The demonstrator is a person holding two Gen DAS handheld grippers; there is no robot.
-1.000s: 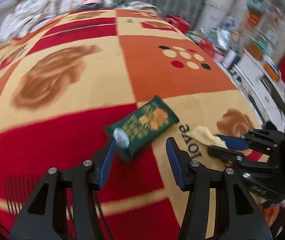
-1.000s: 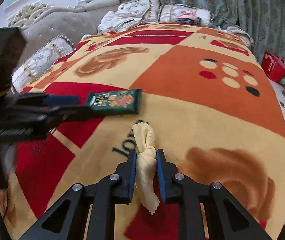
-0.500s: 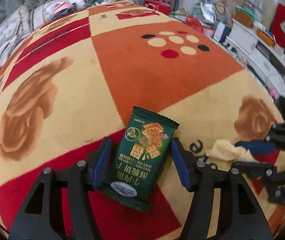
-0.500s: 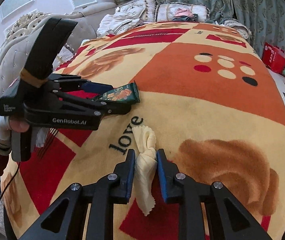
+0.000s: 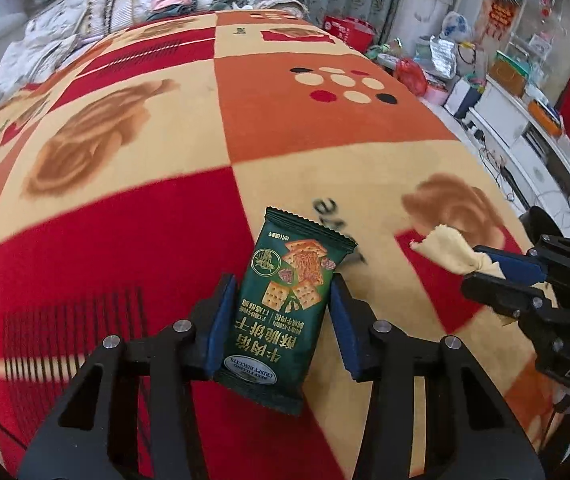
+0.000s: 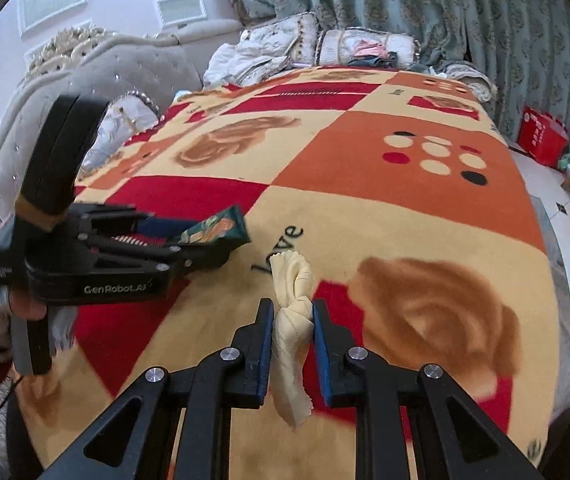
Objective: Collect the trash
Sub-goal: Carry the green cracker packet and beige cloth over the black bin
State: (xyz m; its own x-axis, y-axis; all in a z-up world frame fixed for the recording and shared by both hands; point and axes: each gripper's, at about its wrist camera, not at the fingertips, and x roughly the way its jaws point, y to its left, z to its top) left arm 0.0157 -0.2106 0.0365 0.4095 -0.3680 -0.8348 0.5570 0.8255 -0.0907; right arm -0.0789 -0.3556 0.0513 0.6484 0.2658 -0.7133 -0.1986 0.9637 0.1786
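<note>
Left gripper [image 5: 281, 320] closing on biscuit packet [image 5: 285, 308], right gripper [image 6: 293, 344] clamped on crumpled yellow tissue [image 6: 291, 320]; both raised off blanket [image 6: 365, 184] for carrying to bin.

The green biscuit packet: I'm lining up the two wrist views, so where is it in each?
Left wrist: biscuit packet at bottom centre, between the closing left gripper jaws.
Right wrist: packet at middle left, in that gripper.
Shared landmark: the "love" lettering beside it.
</note>
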